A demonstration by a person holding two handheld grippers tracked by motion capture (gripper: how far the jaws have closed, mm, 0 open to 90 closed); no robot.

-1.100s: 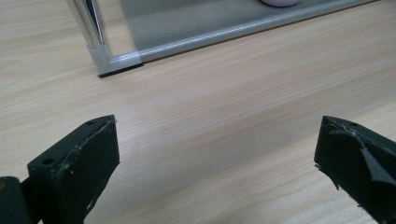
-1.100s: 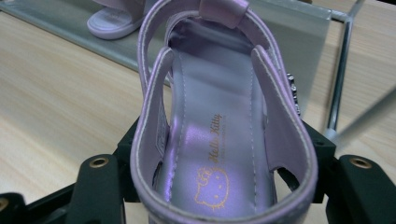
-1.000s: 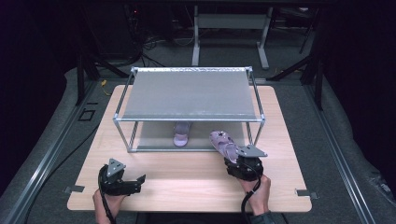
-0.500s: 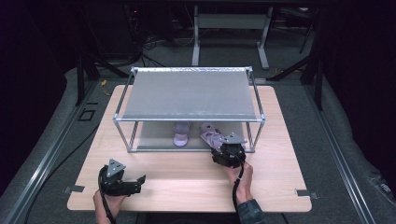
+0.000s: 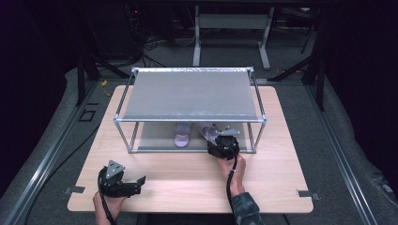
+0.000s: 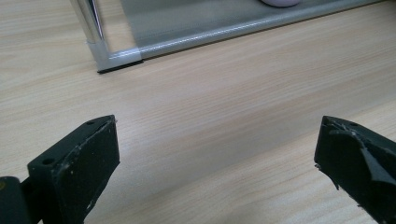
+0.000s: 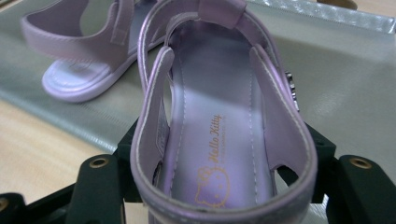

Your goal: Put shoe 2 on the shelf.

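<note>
My right gripper [image 5: 217, 138] [image 7: 224, 154] is shut on the heel of a lilac sandal [image 5: 208, 131] [image 7: 219, 140]. The sandal's toe points in under the metal rack [image 5: 187, 93], over its grey lower shelf [image 7: 345, 93]. The matching sandal [image 5: 181, 136] [image 7: 79, 74] stands on that shelf just to the left, apart from the held one. My left gripper [image 5: 140, 183] [image 6: 217, 154] rests low over the table's front left, jaws open with bare wood between them.
The rack's front left post and base rail [image 6: 112, 56] stand just ahead of my left gripper. Its top shelf hides most of the lower shelf in the high view. The wooden table [image 5: 281, 178] has free room in front of and to the right of the rack.
My right gripper has carried the sandal forward from the table's front toward the rack, so its toe is now under the top shelf. The left gripper has stayed put.
</note>
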